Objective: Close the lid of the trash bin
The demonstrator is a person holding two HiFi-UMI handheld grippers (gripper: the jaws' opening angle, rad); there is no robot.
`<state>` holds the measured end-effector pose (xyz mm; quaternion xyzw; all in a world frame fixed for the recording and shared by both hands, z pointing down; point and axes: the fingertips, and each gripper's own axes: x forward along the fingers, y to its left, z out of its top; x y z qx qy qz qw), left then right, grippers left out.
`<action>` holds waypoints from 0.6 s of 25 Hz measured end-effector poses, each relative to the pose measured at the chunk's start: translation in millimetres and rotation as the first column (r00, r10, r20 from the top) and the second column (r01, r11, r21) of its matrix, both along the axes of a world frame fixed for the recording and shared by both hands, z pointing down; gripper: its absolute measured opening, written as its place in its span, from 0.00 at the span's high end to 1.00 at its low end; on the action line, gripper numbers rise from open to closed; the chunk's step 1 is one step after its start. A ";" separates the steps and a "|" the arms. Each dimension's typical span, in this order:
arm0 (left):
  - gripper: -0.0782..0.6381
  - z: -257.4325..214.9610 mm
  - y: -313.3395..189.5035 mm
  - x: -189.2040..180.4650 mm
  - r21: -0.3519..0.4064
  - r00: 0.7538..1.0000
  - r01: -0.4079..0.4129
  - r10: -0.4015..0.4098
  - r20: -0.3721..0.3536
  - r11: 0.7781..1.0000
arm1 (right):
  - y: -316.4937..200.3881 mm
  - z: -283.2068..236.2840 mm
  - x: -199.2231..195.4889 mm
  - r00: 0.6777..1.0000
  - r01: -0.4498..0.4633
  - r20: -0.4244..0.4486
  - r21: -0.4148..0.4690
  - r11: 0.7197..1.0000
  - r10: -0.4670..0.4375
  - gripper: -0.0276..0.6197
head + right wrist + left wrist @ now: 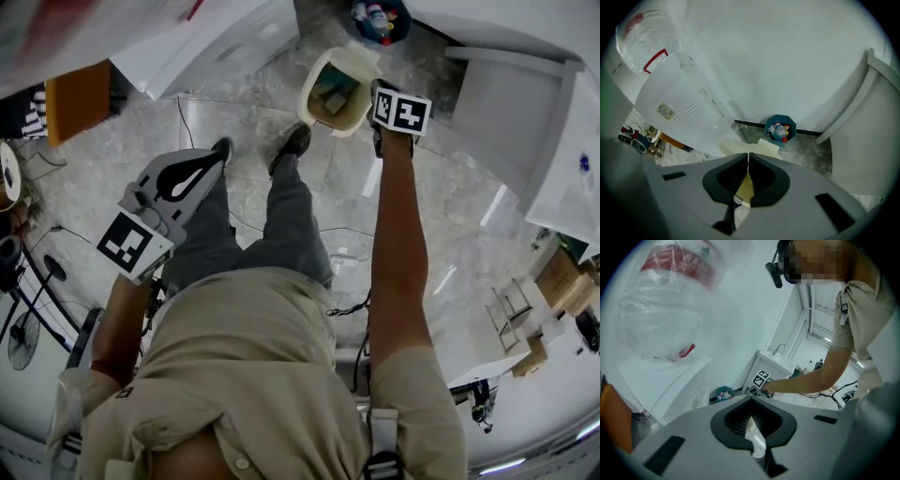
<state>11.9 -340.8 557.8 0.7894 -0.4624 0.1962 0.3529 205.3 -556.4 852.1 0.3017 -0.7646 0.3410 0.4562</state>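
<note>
The cream trash bin (330,96) stands on the floor ahead of the person's shoes, and its lid (362,63) is swung up at the far side. My right gripper (380,92) is shut beside the bin's right rim, just under the raised lid, its marker cube on top. In the right gripper view the shut tips (748,154) meet in front of the cream lid (761,147). My left gripper (217,155) hangs shut by the person's left leg, far from the bin, with nothing in it (751,397).
A small blue bin (380,19) with bottles sits behind the trash bin by the wall. White cabinets (530,122) stand at the right and a white appliance (211,42) at the left. Cables (347,305) run across the marble floor.
</note>
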 end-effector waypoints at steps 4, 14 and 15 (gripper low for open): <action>0.87 3.9 2.0 2.3 -0.008 1.000 -0.007 0.007 0.001 1.000 | 24.7 8.1 2.9 1.000 0.009 -0.008 -0.032 0.999 -0.009 0.92; 0.87 14.1 13.3 3.1 -0.031 1.000 -0.016 0.016 0.003 0.999 | 109.4 59.8 13.3 0.998 0.019 -0.047 -0.182 0.983 -0.028 0.92; 0.87 15.3 14.6 2.8 -0.033 1.000 -0.016 0.016 0.003 0.999 | 115.9 66.2 14.1 0.998 0.023 -0.054 -0.193 0.981 -0.034 0.92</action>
